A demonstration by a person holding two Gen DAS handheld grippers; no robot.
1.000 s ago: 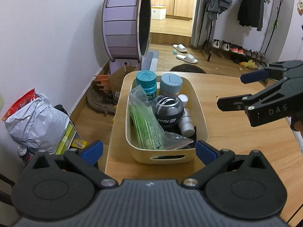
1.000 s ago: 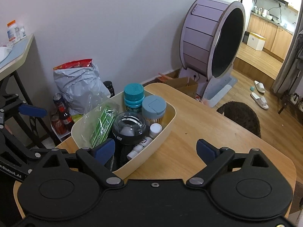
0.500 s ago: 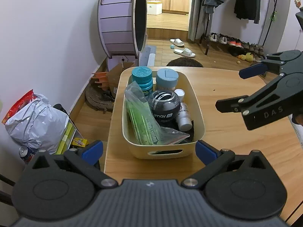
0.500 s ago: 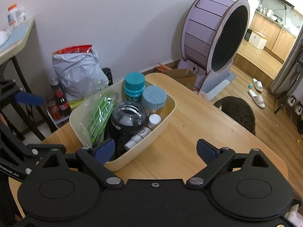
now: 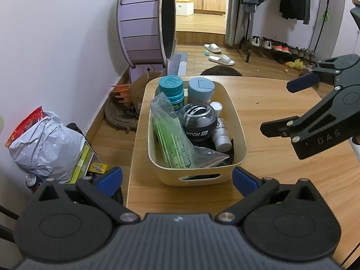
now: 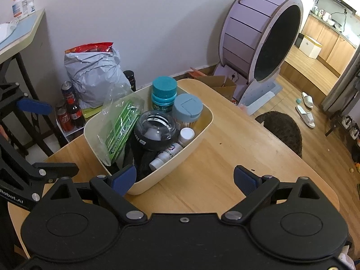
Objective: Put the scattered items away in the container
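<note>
Container [image 5: 195, 175] first: the cream tub sits on the wooden table [image 5: 281, 103], near the table's left edge, and it looks full. Inside it are a teal-capped bottle [image 5: 171, 90], a blue-lidded jar [image 5: 201, 91], a dark ball-shaped gadget [image 5: 198, 121], a small white bottle [image 5: 221, 132] lying on its side, and a clear bag of green sticks [image 5: 173, 139] leaning along the left wall.

No loose item shows on the visible part of the table, so my judgement is that the tidying is at or near its end. Doing this step well means backing both tools off cleanly, without clipping the rim of the tub or catching the bag, which sticks up above the wall. A last look across the table for strays would be sensible.

Left gripper [image 5: 177, 180] is wide open and holds nothing; the tub lies straight ahead of it, its near wall with the handle slot between the two blue fingertips and just beyond them. Right gripper [image 6: 184, 180] is also wide open and empty; the tub lies ahead and to its left, one corner close to its left fingertip. In the left view it hangs above the table, apart from the tub's right side.
</note>
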